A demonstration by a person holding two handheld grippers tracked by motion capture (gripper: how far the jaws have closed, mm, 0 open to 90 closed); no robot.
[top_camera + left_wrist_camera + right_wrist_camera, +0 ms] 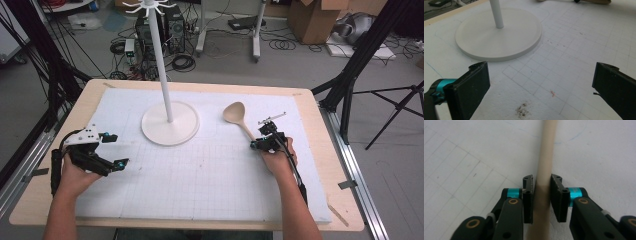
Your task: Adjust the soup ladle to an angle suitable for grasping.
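Right gripper view: our right gripper [541, 195] has its jaws pinched on the wooden spoon [240, 119] handle, spoon lying right of the white stand [170, 122]. Left gripper [112, 150] gapes wide, left of the stand. We should lift level, grip firm.

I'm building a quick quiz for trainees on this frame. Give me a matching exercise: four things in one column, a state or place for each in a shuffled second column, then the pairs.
Things:
1. left gripper
2. right gripper
3. wooden spoon
4. white stand

States or places:
A. lying on the mat, handle between two jaws
B. upright pole on a round base, mid-table
C. jaws wide apart, nothing between them
D. jaws closed against a handle

Pairs: 1-C, 2-D, 3-A, 4-B
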